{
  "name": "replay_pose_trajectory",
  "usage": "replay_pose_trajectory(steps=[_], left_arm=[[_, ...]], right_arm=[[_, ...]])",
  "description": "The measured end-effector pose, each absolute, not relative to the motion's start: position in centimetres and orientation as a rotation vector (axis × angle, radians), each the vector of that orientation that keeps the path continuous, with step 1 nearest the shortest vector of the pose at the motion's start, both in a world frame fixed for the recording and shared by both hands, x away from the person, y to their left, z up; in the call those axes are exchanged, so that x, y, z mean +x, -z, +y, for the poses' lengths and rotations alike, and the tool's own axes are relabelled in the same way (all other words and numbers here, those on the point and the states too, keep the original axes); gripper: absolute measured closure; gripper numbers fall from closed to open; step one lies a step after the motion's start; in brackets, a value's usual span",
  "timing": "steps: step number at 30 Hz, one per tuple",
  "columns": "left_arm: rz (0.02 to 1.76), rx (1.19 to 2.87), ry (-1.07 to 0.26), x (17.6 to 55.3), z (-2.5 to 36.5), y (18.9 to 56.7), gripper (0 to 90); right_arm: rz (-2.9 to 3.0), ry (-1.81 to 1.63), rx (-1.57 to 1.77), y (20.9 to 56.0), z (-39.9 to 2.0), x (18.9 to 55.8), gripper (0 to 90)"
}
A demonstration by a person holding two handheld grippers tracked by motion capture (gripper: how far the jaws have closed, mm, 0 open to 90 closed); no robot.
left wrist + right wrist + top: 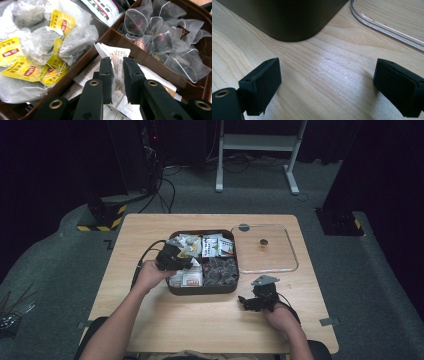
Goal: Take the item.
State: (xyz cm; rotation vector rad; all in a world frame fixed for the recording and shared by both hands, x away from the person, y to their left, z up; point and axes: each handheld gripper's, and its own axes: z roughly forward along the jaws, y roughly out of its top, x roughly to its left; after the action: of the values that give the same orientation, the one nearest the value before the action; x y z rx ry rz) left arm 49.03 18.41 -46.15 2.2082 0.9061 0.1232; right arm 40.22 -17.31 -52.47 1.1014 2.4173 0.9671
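A dark brown divided box [202, 291] stands mid-table. It holds yellow-tagged tea bags [37, 45], clear pyramid tea bags [170, 37], printed packets [217, 245] and white paper sachets [185, 279]. My left gripper [191, 265] reaches down into the box's near-left compartment. Its jaws are nearly together, with a white paper sachet [117, 56] pinched between them [117, 66]. My right gripper [248, 300] rests low over bare wood near the box's near-right corner [287, 17]. Its jaws stand wide open with nothing between them [325, 82].
A clear plastic lid [295, 262] with a small dark knob [263, 242] lies flat to the right of the box. Its rim [384, 25] passes just ahead of my right gripper. A table frame and cables stand on the grey floor beyond.
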Motion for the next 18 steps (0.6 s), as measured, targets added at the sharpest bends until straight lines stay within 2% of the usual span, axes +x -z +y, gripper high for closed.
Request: replay_pose_trajectory(steps=[18], left_arm=[[0.941,2.123,-0.142,48.3,20.5,44.7,78.2]], right_arm=[[2.434,-0.972,1.073,52.5,-17.3,40.5,7.7]])
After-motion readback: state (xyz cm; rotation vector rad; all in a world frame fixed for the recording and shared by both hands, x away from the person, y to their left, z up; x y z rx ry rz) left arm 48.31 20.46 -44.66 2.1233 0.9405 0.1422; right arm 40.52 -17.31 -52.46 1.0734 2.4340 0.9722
